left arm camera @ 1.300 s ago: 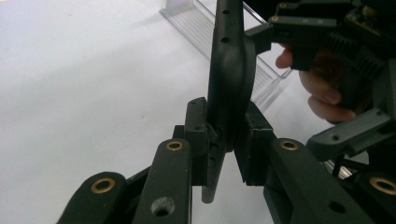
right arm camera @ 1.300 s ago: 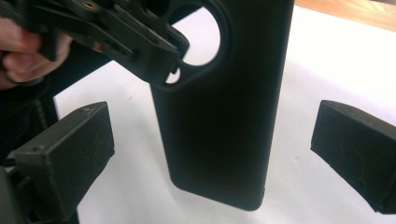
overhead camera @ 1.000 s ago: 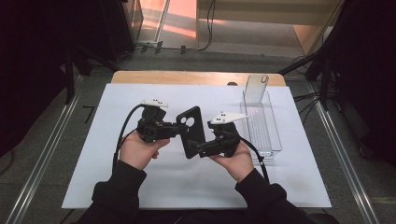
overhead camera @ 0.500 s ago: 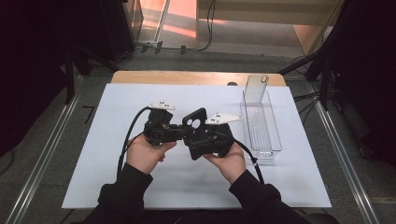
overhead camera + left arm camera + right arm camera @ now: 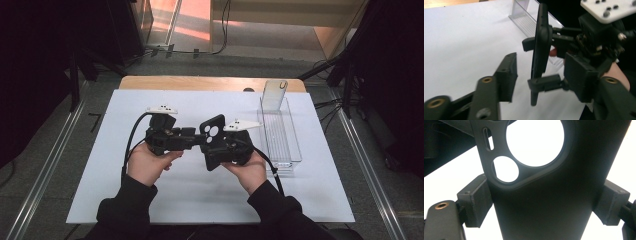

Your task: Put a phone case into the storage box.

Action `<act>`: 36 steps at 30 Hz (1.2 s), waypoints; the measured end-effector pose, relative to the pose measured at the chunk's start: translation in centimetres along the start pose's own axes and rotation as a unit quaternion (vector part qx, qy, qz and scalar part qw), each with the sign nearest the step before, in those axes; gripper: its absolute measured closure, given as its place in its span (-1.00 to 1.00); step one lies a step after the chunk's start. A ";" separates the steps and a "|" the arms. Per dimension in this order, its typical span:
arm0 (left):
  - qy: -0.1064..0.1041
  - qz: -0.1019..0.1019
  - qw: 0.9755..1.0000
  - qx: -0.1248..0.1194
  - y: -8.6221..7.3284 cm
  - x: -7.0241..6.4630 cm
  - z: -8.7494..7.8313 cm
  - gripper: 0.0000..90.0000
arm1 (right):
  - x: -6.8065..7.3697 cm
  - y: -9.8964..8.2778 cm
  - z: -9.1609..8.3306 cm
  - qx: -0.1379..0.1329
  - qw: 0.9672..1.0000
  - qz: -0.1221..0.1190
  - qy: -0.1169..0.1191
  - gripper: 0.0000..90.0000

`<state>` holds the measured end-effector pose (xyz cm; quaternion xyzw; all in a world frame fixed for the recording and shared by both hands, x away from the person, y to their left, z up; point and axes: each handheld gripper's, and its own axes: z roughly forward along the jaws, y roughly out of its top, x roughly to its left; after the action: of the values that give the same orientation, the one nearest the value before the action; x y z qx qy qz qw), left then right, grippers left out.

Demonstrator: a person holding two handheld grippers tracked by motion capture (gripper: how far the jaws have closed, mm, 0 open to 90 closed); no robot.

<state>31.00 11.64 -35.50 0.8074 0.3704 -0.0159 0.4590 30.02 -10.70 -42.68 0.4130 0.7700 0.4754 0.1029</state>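
A black phone case (image 5: pixel 212 132) with round camera holes is held upright above the white mat between both hands. My right gripper (image 5: pixel 214 151) is shut on it, and its pads (image 5: pixel 475 200) press the case (image 5: pixel 544 207) from both long edges, having just closed in. My left gripper (image 5: pixel 198 140) reaches in from the left and is open, its jaws having just opened. In the left gripper view the case (image 5: pixel 540 42) stands edge-on between its pads (image 5: pixel 506 75), with a clear gap on the left side. The right gripper (image 5: pixel 536 63) clamps the case from behind.
A clear, long plastic tray (image 5: pixel 296 150) lies on the white mat (image 5: pixel 100 175) to the right of the hands. A clear phone case (image 5: pixel 274 95) leans upright at its far end. The wooden table edge (image 5: pixel 200 82) runs along the back, and metal rails flank both sides.
The two hands have drawn closer together over the middle of the mat. The left gripper's jaws now stand apart from the case, and the right gripper keeps hold of it.
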 end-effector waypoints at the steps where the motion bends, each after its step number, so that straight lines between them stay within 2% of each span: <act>1: -0.001 0.008 1.000 0.002 -0.1 0.1 -0.1 -0.10 | -0.1 0.0 0.0 0.000 1.000 -0.001 0.001 -0.72; 4: -0.006 0.032 0.999 0.004 -0.5 0.4 -0.4 -0.23 | -0.8 0.2 -0.3 0.004 1.000 -0.002 0.003 -0.72; 5: -0.014 0.037 0.999 0.003 -0.7 0.5 -0.4 -0.26 | -1.0 0.2 -0.4 0.005 1.000 -0.001 0.003 -0.72; 7: -0.045 0.045 0.998 0.001 -1.1 0.9 -0.3 -0.27 | -1.5 0.3 -0.6 0.003 1.000 0.003 0.012 -0.72; 8: -0.051 0.055 0.997 0.002 -1.3 1.0 -0.3 -0.27 | -1.7 0.4 -0.8 0.004 1.000 0.004 0.015 -0.72; 11: -0.035 0.085 0.996 0.009 -2.0 1.1 -0.1 -0.27 | -2.3 0.7 -1.2 0.007 1.000 -0.004 0.025 -0.72; 13: -0.024 0.094 0.995 0.019 -2.6 1.2 0.2 -0.27 | -2.6 0.9 -1.5 0.008 0.999 -0.010 0.030 -0.72; 16: -0.023 0.093 0.995 0.029 -3.3 1.7 0.4 -0.27 | -3.1 1.2 -2.1 0.009 0.999 -0.014 0.040 -0.72; 19: -0.026 0.076 0.996 0.025 -4.0 2.5 0.5 -0.27 | -3.6 1.6 -2.8 0.006 0.999 -0.016 0.045 -0.72; 21: -0.024 0.073 0.997 0.027 -4.5 2.8 0.5 -0.27 | -4.0 1.9 -3.5 0.003 0.999 -0.016 0.048 -0.72; 24: -0.020 0.078 0.996 0.030 -5.4 3.2 0.4 -0.27 | -4.6 2.5 -4.5 -0.004 0.999 -0.018 0.044 -0.72; 28: -0.012 0.085 0.996 0.031 -6.9 3.7 0.0 -0.27 | -5.7 3.2 -5.9 -0.016 0.999 -0.007 0.033 -0.72; 32: -0.006 0.078 0.996 0.034 -8.1 4.4 -0.6 -0.27 | -6.9 3.7 -7.2 -0.023 1.000 0.002 0.021 -0.72; 36: 0.005 0.067 0.997 0.029 -9.3 5.0 -1.2 -0.27 | -8.4 4.2 -8.3 -0.029 0.999 0.021 0.009 -0.72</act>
<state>28.54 18.31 -43.37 0.8436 0.3169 0.0076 0.4334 33.06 -21.31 -36.84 0.4218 0.7478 0.5033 0.0980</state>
